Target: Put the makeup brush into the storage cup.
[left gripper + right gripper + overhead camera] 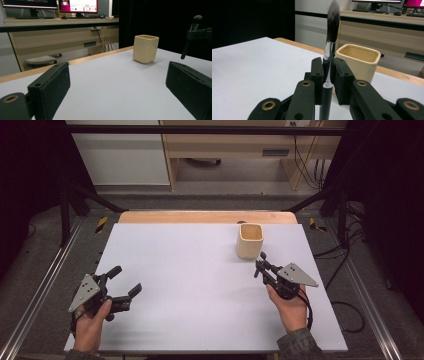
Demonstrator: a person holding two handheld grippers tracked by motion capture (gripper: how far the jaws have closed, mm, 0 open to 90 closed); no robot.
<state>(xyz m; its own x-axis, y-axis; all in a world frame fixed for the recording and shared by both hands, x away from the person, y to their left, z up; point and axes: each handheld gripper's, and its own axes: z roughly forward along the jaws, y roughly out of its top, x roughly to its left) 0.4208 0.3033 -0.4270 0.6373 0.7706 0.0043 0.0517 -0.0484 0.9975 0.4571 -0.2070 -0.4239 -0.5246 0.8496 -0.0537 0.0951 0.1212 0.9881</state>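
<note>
A cream square cup (249,240) stands upright near the far right of the white table top (190,285); it also appears as the cup (145,48) and the cup (362,62). My right gripper (259,265) is just in front of it, shut on a makeup brush (330,57) that stands upright with its dark bristles at the top. The brush (190,35) shows at the right of the left gripper view. My left gripper (125,282) rests at the near left, open, with nothing between its jaws.
A wooden strip (207,216) runs along the far edge of the table. Metal rails and cables lie on the floor at both sides. A desk with monitors (77,6) stands beyond the table.
</note>
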